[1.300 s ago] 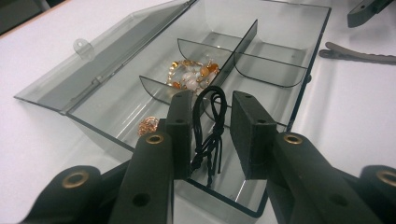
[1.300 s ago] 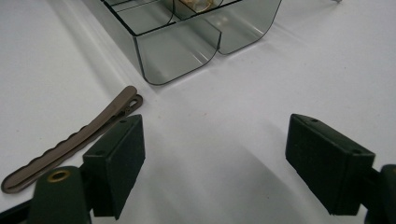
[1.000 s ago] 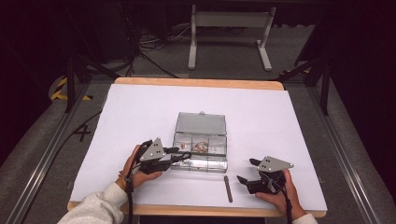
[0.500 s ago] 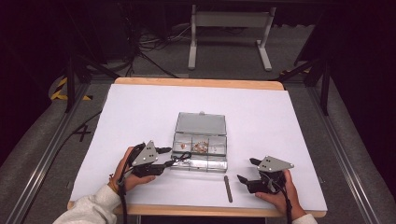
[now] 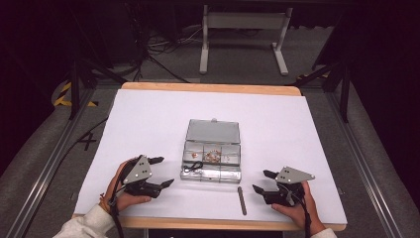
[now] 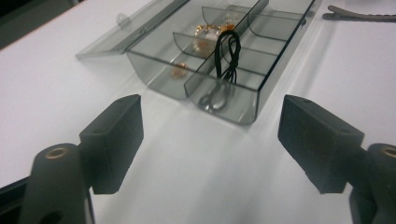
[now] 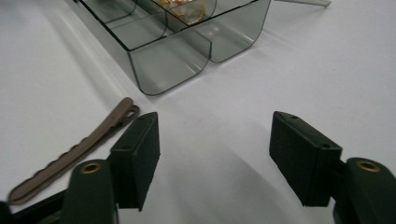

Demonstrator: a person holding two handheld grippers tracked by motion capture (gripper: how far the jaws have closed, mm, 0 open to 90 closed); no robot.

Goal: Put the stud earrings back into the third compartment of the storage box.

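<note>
The left gripper [image 5: 159,172], jaws just opening and empty, faces the clear compartmented plastic box [image 6: 219,60], where a black looped cord [image 6: 227,56] lies; likely just released. The right gripper [image 5: 262,181], jaws narrowing yet apart and empty, rests beside the slim brown hair clip [image 7: 72,151]; probably its next pick.

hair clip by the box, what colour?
Brown, a dull taupe. The hair clip shows best in the right gripper view, lying beside the box.

Overhead light falls brightly on the white sheet covering the table [image 5: 148,124], while the floor and surroundings beyond it sink into near-black. In both gripper views the black jaws nearest the lens are soft and blurred. Ahead of the fingertips, the clear smoky plastic compartment box [image 6: 243,70] shows pale glare streaks along its walls and throws faint, diffuse shadows toward the fingers. The high view is slightly grainy.
</note>
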